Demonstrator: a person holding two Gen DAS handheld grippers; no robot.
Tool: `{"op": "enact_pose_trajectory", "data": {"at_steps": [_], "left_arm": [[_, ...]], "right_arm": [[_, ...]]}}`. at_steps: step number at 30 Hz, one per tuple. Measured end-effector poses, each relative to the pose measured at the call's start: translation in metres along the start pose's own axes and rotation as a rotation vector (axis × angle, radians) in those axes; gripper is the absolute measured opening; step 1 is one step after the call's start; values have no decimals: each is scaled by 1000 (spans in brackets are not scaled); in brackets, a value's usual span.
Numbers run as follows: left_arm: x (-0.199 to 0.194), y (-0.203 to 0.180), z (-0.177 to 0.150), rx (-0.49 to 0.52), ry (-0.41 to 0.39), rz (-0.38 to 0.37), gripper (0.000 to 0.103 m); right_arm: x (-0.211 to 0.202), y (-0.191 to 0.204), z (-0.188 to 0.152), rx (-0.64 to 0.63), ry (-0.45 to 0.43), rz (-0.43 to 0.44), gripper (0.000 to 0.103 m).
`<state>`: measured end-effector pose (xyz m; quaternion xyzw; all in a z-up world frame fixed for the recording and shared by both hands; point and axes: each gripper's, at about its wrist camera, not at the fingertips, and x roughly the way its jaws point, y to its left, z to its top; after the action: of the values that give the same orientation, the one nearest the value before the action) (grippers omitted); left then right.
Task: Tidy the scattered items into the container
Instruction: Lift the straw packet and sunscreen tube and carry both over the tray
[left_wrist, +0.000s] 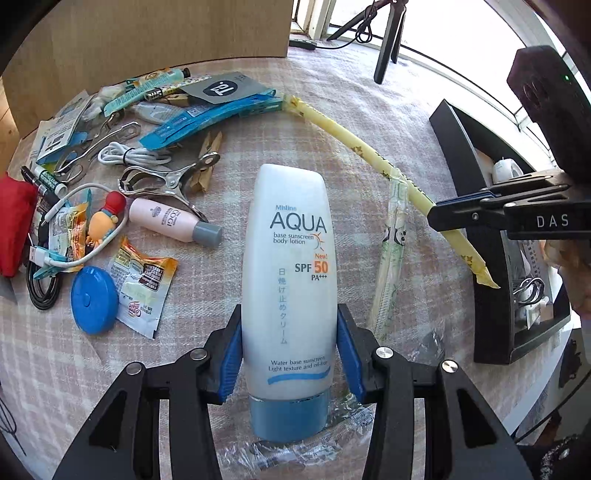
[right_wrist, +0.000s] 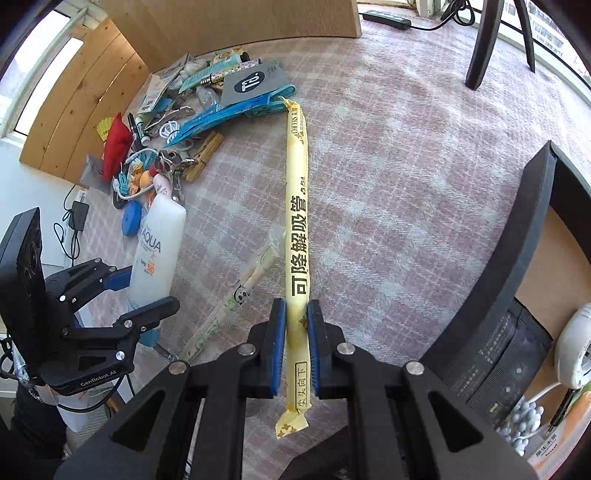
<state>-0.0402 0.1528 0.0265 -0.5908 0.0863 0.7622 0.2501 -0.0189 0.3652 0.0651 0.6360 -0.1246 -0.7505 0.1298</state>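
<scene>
My left gripper (left_wrist: 289, 350) is shut on a white AQUA sunscreen tube (left_wrist: 286, 258) with a blue cap, held near the cap end; the tube also shows in the right wrist view (right_wrist: 157, 251). My right gripper (right_wrist: 296, 332) is shut on a long yellow wrapped straw (right_wrist: 297, 206) near its lower end; the straw also shows in the left wrist view (left_wrist: 369, 147). The black container (left_wrist: 484, 236) stands at the right with several items inside, and its wall (right_wrist: 517, 258) is right of my right gripper.
A pile of scattered items lies at the left: a pink tube (left_wrist: 170, 219), blue round case (left_wrist: 94, 299), metal clip (left_wrist: 162, 181), white cable (left_wrist: 129, 153), snack packet (left_wrist: 142, 284), red pouch (left_wrist: 14, 225). A panda-print wrapped chopstick pack (left_wrist: 391, 254) lies beside the sunscreen. A tripod leg (left_wrist: 386, 44) stands behind.
</scene>
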Motion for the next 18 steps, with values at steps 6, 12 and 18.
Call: {"op": "enact_pose_trajectory", "data": {"at_steps": [6, 12, 18], "left_arm": [[-23, 3, -11, -33, -42, 30, 44], [-48, -26, -15, -15, -75, 7, 44], [-62, -74, -4, 63, -108, -38, 44]], "right_arm": [[-15, -8, -13, 54, -70, 27, 11], [-49, -18, -28, 100, -142, 42, 12], [-93, -45, -61, 189, -235, -4, 12]]}}
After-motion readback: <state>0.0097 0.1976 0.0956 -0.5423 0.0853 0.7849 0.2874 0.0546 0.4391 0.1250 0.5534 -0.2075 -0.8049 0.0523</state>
